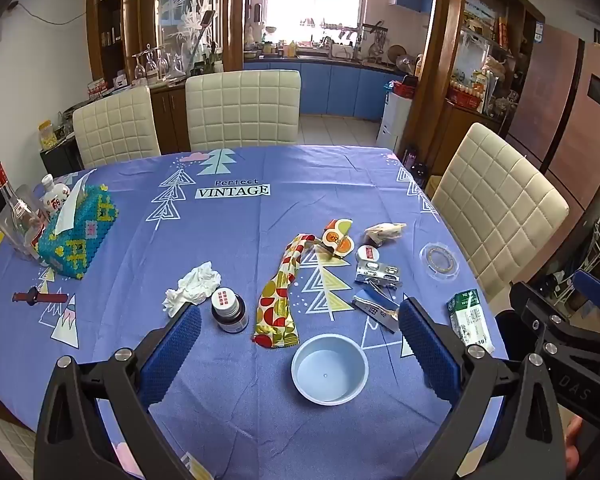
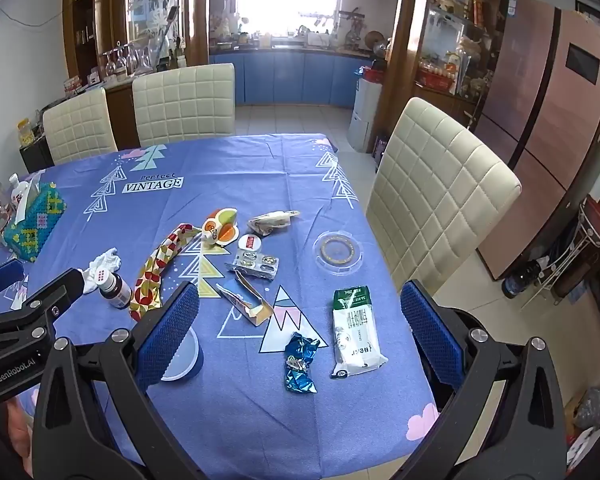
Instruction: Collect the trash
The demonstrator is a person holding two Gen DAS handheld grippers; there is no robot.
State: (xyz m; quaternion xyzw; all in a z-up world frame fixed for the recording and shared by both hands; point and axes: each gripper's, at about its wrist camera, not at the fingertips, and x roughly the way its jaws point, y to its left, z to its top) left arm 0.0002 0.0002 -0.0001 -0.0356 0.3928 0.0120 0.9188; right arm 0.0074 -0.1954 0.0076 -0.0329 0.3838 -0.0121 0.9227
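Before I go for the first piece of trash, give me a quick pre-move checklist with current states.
1. Left gripper open and empty: ok.
2. Right gripper open and empty: ok.
3. Round white container lies between the left fingers' line, upright and empty: ok.
4. Crumpled blue foil wrapper and green-white milk pouch lie ahead of the right gripper, unobstructed: ok.
5. Brown medicine bottle upright beside the crumpled tissue, could tip: not ok.
6. Trash bin location: cannot tell.

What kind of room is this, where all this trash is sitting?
Most likely a home dining room opening onto a kitchen: a table under a blue printed cloth, cream padded chairs around it, and blue kitchen cabinets below a bright window behind.
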